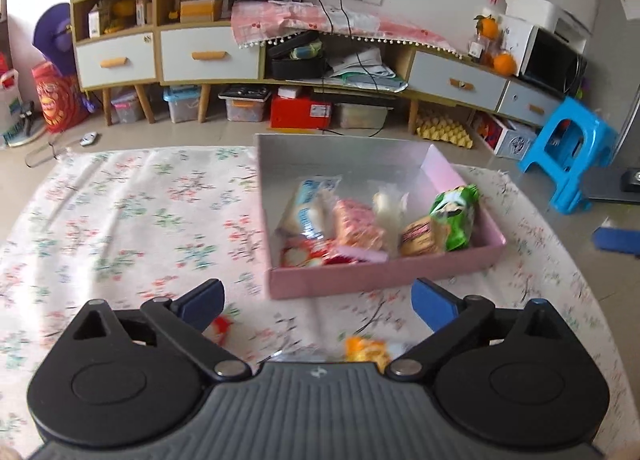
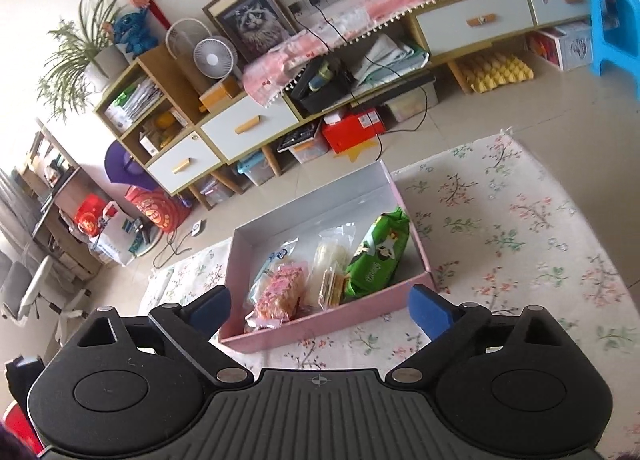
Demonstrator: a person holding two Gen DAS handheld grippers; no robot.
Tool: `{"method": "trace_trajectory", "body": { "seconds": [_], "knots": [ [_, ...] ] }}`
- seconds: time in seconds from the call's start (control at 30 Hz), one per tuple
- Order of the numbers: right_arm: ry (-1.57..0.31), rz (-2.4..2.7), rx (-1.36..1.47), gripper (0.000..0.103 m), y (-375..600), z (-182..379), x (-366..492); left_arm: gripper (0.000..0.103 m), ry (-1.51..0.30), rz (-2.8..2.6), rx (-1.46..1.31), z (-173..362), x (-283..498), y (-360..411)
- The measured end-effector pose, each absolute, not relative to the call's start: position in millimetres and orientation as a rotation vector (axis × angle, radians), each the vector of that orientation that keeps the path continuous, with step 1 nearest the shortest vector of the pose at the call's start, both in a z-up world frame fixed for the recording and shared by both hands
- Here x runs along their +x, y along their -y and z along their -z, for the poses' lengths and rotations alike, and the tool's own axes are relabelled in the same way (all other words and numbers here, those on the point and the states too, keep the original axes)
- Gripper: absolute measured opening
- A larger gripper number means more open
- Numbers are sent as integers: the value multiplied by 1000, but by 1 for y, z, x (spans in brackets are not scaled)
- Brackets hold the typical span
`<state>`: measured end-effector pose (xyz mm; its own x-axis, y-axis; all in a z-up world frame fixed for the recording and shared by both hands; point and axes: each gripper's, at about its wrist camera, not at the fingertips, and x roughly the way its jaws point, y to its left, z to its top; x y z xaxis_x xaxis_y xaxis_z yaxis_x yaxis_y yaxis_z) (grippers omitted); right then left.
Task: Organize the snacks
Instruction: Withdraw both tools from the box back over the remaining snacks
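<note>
Blue pads tip both claws, and both stand wide open with nothing between the jaws: the left gripper (image 1: 316,302) hangs over the floral tablecloth (image 1: 120,220), the right gripper (image 2: 319,308) just short of the near wall of the pink box (image 2: 320,330). Closest of all in the left wrist view, two snacks are not yet put away; an orange packet (image 1: 366,348) lies on the cloth right under the left gripper's body, partly hidden by it, and a red-and-white packet (image 1: 222,326) peeks out beside the left pad. Both are blurred, so what they are cannot be told. Beyond them, the pink box sits on the cloth with its white inside showing. It holds a row of snacks: a red packet (image 1: 304,254) in the near left corner, a blue-and-white packet (image 1: 308,204), a pink-sprinkled bar (image 1: 358,226), a clear bag of white pieces (image 1: 390,206), a small pack of biscuits (image 1: 420,238) and, at the right wall, a green packet (image 1: 456,218). The far half of the box is bare. Farther off stand a low cabinet (image 1: 208,56) and a blue stool (image 1: 568,152). Judging from this, the step in hand lies between placements, with both claws free. The next move calls for dropping a claw onto one of the loose packets, closing gently on its crinkly wrapper, then carrying it to the free far part of the box.
</note>
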<state>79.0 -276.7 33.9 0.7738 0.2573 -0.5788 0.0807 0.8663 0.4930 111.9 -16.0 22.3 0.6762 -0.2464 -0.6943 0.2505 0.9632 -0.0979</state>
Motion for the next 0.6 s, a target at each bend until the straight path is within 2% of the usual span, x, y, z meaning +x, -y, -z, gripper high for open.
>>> {"method": "trace_trajectory", "body": {
  "seconds": [0.6],
  "knots": [
    [-800, -145, 294, 97, 248, -4, 26, 103, -839, 210, 68, -7, 61, -49]
  ]
}}
